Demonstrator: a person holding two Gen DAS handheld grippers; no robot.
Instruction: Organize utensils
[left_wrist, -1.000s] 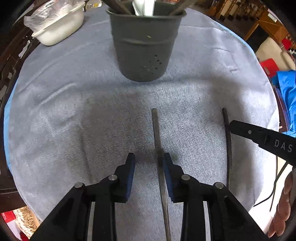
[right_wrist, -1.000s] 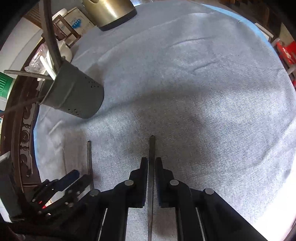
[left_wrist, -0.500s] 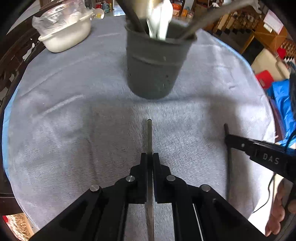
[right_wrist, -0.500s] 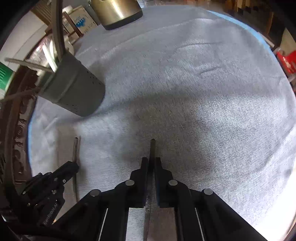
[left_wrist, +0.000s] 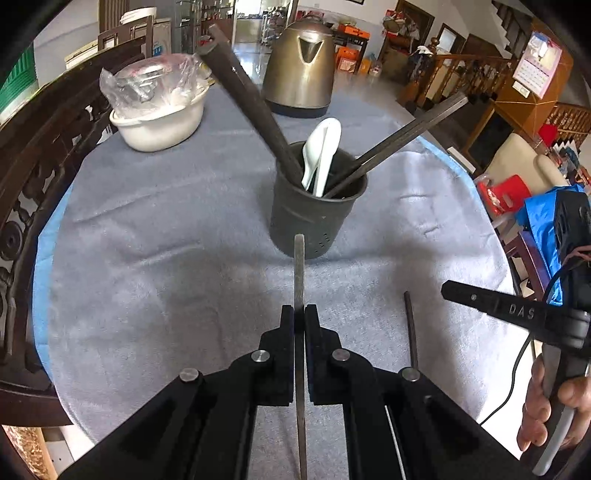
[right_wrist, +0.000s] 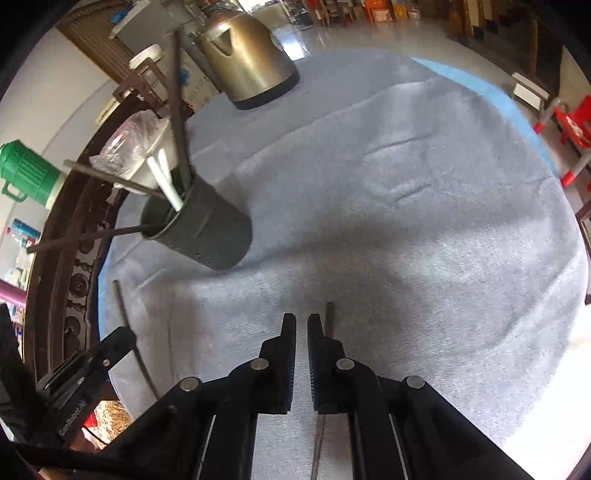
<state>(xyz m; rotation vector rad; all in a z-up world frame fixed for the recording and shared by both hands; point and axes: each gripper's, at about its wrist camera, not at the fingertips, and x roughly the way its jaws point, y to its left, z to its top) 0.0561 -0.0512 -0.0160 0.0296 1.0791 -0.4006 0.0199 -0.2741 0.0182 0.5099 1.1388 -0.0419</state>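
Left gripper (left_wrist: 299, 321): clenched on a dark flat chopstick (left_wrist: 299, 266), pads pressing both sides. Stick running straight along the fingers, tip forward, raised off the grey tablecloth (left_wrist: 166, 258). Tip overlapping the base of the utensil holder (left_wrist: 314, 221) in the left wrist view; contact cannot be told.

Utensil holder: dark perforated cup, upright on the cloth, mid-table. Inside: white spoons (left_wrist: 321, 158) and several long dark utensil handles (left_wrist: 243, 88), leaning out to both sides.

Right gripper (right_wrist: 301, 325): closed to a narrow slit, only cloth showing in it. Second chopstick (right_wrist: 328, 317) outside that slit, just beside the right-hand finger, passing beneath it and reappearing lower down. Whether touching the finger cannot be told. Same stick in the left wrist view flat on the cloth, apart from the right gripper's finger.

Person's hand (left_wrist: 543, 410) wrapped round the right gripper's handle, at the table's right edge.

Far side of table: brass-coloured kettle (left_wrist: 301, 74); white bowl (left_wrist: 159, 122) under clear plastic, left of the kettle. Green jug (right_wrist: 26, 173) off the table, beyond the dark carved rim.
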